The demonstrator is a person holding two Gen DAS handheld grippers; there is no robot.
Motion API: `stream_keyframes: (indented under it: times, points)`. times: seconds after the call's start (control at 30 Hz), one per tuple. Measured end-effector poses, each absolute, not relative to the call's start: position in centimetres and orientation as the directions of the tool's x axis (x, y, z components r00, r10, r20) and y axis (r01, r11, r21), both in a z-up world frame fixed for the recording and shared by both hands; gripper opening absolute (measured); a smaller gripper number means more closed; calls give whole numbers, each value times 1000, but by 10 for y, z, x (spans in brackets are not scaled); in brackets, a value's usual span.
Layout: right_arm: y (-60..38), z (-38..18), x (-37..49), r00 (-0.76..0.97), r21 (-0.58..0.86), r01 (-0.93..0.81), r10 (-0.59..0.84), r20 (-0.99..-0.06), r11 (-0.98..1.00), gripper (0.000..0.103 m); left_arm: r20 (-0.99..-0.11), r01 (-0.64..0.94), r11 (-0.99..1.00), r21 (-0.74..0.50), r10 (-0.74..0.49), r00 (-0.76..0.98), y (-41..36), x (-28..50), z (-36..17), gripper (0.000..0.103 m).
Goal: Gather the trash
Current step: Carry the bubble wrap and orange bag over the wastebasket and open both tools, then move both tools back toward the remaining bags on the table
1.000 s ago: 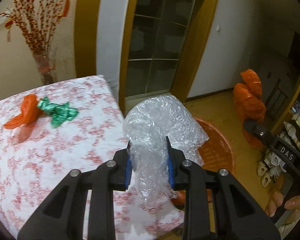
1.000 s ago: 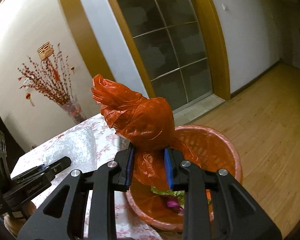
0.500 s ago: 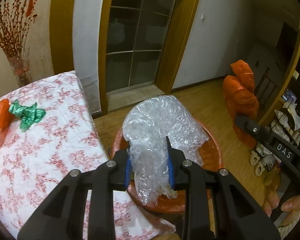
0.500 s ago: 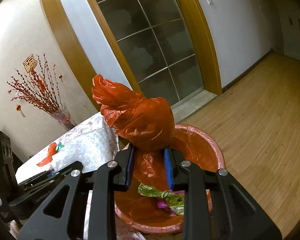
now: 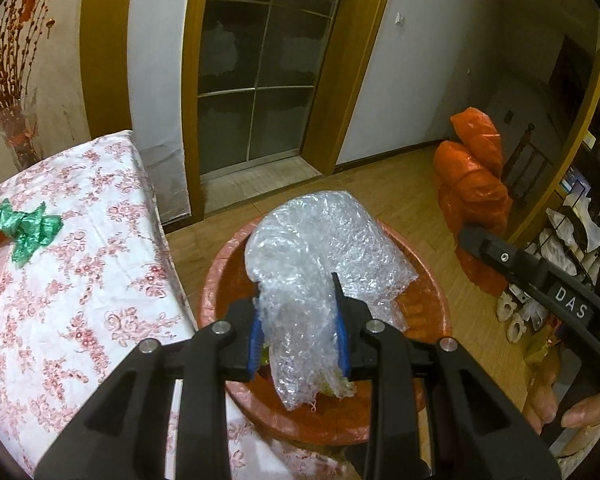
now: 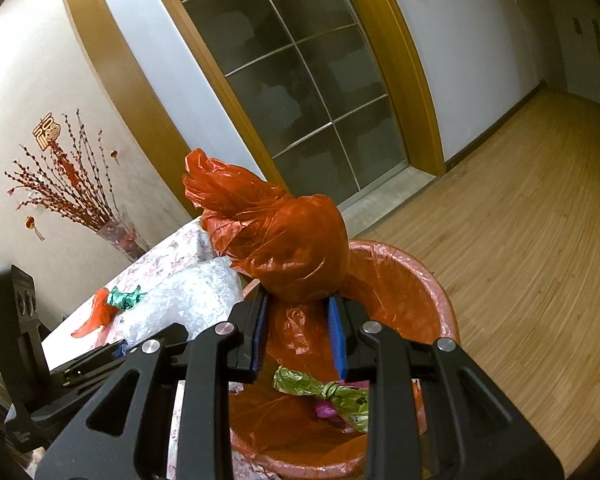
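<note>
My left gripper (image 5: pixel 298 330) is shut on a crumpled wad of clear bubble wrap (image 5: pixel 324 252) and holds it over the orange-lined trash bin (image 5: pixel 224 264). My right gripper (image 6: pixel 298 334) is shut on a bunched orange plastic bag (image 6: pixel 284 236), held above the same bin (image 6: pixel 440 292). The orange bag also shows at the right of the left wrist view (image 5: pixel 474 184). Green-gold and pink wrappers (image 6: pixel 328 394) lie in the bin. A green wrapper (image 5: pixel 26 228) and an orange scrap (image 6: pixel 96 314) lie on the floral tablecloth (image 5: pixel 80 280).
The bin stands on the wood floor (image 6: pixel 520 220) against the table's right edge. A glass door with a wood frame (image 5: pixel 260 64) is behind. A vase of red branches (image 6: pixel 80 200) stands at the table's far end. Shelves with shoes (image 5: pixel 560 232) are at the right.
Both grippers have swung from beside the table to above the bin, still holding their loads. The bubble wrap now hangs over the bin's opening; the table items have slid left in view.
</note>
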State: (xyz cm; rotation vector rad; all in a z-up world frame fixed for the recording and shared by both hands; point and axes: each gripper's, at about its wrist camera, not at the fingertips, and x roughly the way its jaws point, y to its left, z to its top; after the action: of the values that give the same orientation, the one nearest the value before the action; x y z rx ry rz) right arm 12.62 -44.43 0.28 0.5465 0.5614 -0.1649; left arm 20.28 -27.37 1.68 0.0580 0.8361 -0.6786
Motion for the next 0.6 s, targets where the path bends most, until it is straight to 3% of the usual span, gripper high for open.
stream_keyframes:
  times: [0.13,0.2,0.23,0.6]
  points:
    - [-451,-5,131,835,478,301,14,-550,825,33,-715,579,789,-205,-525,462,-277,208,6,37]
    - [-454,-10,132,833,493,310,18,-553,813,48,-726,575,793,-200,-514,456,-277,212,-1,42]
    - [-456,-13,132,832,501,315,20,-554,806,51,-731,572,796,-197,-508,455,-277,213,-4,45]
    - [-452,-22,134,809,473,336,7,-588,814,54,-762,524,839,-148,-435,480,-247,224,-25,59]
